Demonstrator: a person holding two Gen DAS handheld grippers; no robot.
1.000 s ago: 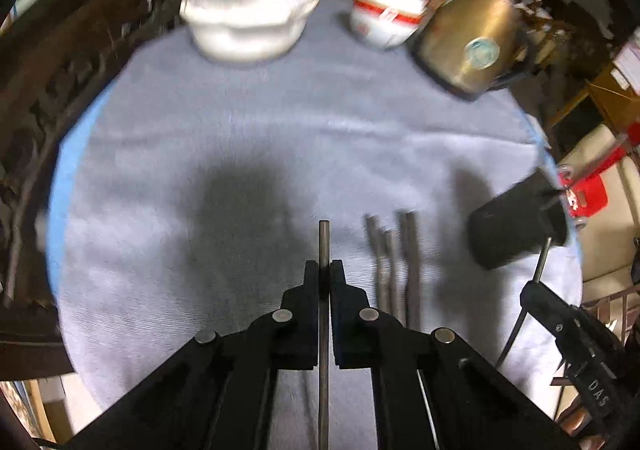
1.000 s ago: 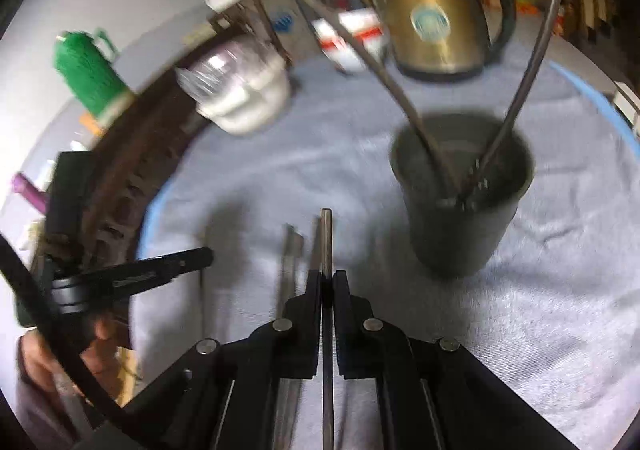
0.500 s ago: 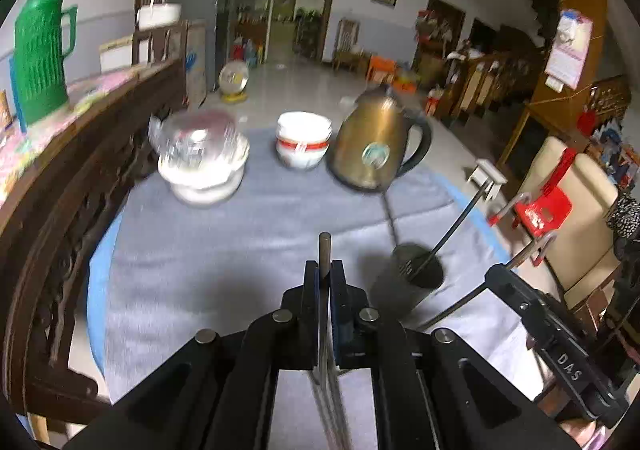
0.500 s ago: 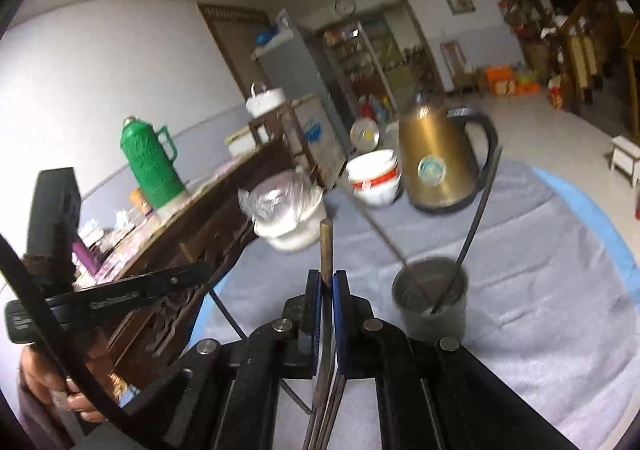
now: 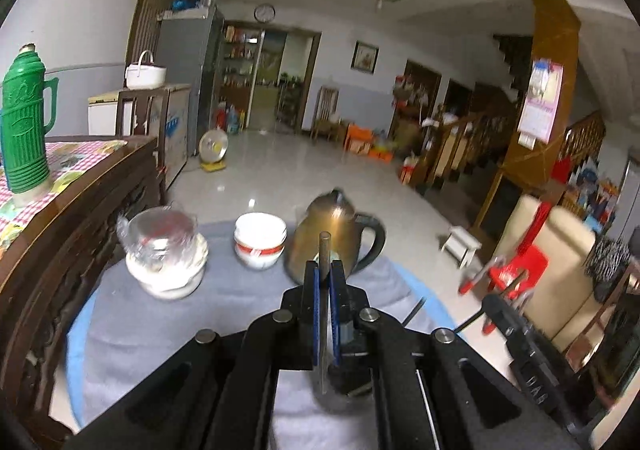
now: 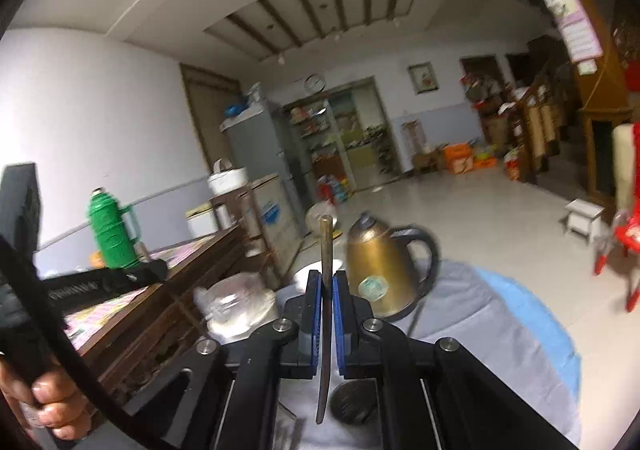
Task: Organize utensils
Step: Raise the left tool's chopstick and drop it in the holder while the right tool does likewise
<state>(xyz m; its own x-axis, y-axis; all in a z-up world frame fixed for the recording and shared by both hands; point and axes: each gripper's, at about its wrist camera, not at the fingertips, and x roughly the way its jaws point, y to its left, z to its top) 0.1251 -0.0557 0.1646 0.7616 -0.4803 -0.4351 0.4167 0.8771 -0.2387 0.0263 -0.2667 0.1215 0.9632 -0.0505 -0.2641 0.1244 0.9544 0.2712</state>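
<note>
I have both tools lifted clear of the grey cloth point(image 5: 168, 330) now, each carrying one piece where a second ago they were down among the row of cutlery. My left gripper point(image 5: 325, 282) is clamped on a slim metal utensil handle point(image 5: 324, 250); my right gripper point(image 6: 327, 290) pinches another handle point(image 6: 326, 250) the same way. The dark holder cup point(image 6: 354, 398) sits just below the right jaws, so dropping in looks next. Beyond stand the gold kettle point(image 6: 378, 266) and stacked bowls point(image 5: 260, 240).
</note>
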